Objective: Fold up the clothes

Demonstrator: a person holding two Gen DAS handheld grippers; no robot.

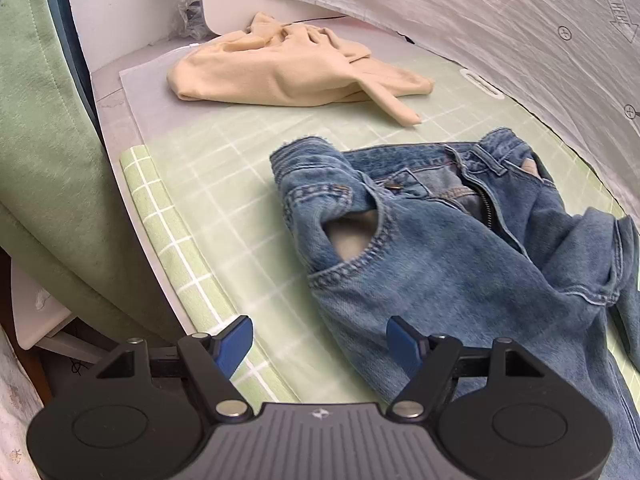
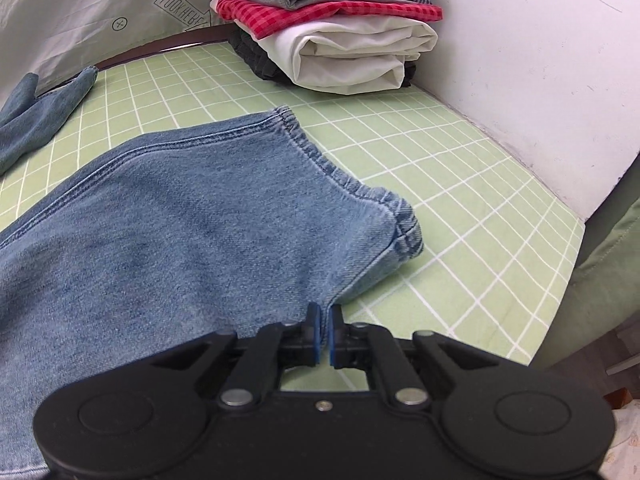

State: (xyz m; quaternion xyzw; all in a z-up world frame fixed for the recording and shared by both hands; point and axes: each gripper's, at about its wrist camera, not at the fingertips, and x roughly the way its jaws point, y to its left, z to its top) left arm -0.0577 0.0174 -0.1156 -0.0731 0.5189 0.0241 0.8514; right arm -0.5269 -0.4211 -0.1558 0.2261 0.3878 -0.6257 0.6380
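Note:
Blue jeans [image 1: 460,248] lie on the green checked cloth, waistband and open zip toward the far side. My left gripper [image 1: 320,340] is open and empty, its blue pads just above the near edge of the jeans by the front pocket. In the right wrist view a jeans leg [image 2: 180,220] stretches across the cloth with its hem [image 2: 360,184] at the far right. My right gripper [image 2: 325,320] is shut on the near edge of that leg. A second leg end [image 2: 40,112] lies at the far left.
A crumpled cream garment [image 1: 288,72] lies at the far end of the table. A stack of folded clothes [image 2: 332,28] stands in the far corner by the white wall [image 2: 540,60]. A green padded chair [image 1: 44,160] stands left of the table. Grey plastic sheeting [image 1: 500,32] hangs behind.

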